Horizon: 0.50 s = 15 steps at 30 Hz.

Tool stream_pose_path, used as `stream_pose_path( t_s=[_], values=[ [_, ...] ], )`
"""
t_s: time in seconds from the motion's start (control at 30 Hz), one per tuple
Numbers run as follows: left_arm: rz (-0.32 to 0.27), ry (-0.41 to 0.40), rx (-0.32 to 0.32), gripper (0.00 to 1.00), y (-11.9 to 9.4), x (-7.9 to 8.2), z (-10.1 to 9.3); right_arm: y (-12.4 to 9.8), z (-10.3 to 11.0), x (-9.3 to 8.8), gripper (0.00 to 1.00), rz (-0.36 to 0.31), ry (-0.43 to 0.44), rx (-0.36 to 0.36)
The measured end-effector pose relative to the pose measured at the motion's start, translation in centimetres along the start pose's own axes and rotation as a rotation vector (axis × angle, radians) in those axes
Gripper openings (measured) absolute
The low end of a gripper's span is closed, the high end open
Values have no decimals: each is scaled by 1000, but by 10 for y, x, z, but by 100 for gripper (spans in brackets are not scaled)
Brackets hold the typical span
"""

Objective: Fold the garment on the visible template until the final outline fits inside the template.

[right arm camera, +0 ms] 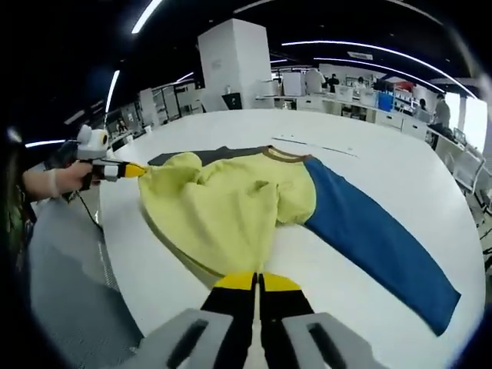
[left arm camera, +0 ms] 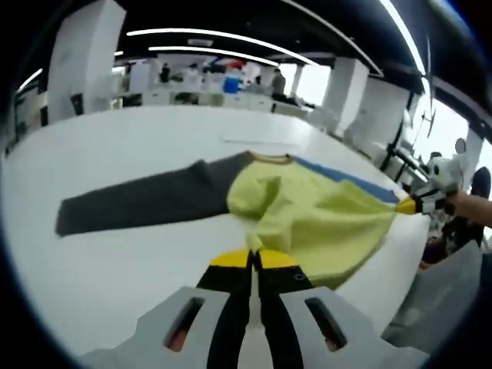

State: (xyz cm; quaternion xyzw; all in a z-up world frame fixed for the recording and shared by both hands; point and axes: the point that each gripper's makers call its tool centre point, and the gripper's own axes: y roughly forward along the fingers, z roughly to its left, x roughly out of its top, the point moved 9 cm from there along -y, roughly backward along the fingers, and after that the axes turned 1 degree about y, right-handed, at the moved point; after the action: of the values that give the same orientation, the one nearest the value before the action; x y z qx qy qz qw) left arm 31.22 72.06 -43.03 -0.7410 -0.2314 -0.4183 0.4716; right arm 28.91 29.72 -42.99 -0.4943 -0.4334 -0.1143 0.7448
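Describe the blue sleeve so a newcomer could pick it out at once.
On the large white table lies a long-sleeved garment with a yellow body. From its brown-trimmed collar, the blue sleeve stretches flat toward the table edge. The opposite sleeve is dark grey, so blue alone marks it.

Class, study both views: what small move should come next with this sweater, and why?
Probably carry the hem forward toward the collar. Both hand-held grippers, left and right, pinch the yellow sweater hem, and its grey sleeve and blue sleeve lie spread.
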Motion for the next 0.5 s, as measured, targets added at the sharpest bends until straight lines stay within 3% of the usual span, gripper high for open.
stream_pose_path(
  t_s=[0.33,0.5],
  values=[
    [53,-18,-21,0,-7,2,-13,-30,4,-25,0,12,47,-27],
    [127,15,-44,0,-17,2,-27,-39,15,-28,0,6,55,-25]
  ],
)
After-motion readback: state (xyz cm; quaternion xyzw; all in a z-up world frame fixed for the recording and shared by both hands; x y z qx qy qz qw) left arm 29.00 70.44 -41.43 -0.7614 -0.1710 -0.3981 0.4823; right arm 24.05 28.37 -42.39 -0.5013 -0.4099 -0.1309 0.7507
